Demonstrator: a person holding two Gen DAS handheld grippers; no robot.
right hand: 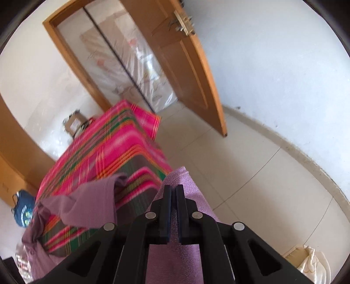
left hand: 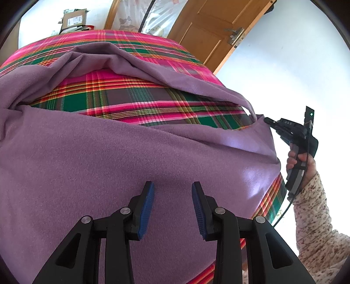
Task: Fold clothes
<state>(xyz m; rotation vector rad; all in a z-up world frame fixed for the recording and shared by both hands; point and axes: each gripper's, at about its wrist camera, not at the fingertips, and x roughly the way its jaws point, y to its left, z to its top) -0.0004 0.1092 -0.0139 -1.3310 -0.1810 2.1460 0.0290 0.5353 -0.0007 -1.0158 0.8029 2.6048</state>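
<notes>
Left wrist view: your left gripper [left hand: 172, 205] sits bottom centre, jaws half apart, blue pads [left hand: 147, 207] hovering over the purple cloth [left hand: 91, 157]. Nothing between them, so it's open and holding nothing. The cloth covers most of the lower frame, spread over the plaid-covered counter [left hand: 135, 96]. A second band of the cloth runs across the upper middle, leaving a plaid window between the two layers. At right centre your right gripper [left hand: 268, 120] pinches the cloth's corner; your hand [left hand: 299, 159] and flowered sleeve [left hand: 315, 218] show below it. Door [left hand: 210, 28] at upper right, box [left hand: 74, 20] at upper left.

Right wrist view: blurred. The right gripper [right hand: 174, 189] is at bottom centre, jaws closed on the cloth [right hand: 175, 240], which runs between the pads and pokes out past the tips. More cloth drapes over the counter [right hand: 105, 148] at lower left, rumpled. Floor [right hand: 251, 174] fills the right half, blue bag [right hand: 24, 212] at far left, pale bundle [right hand: 310, 260] at bottom right.

Progress, my read: early. The cloth is laid out but loose and wrinkled, with no clean fold visible. One corner is secured by your right gripper. Left to do: get your left gripper onto an edge or corner, tension the cloth flat, then make the folds.
</notes>
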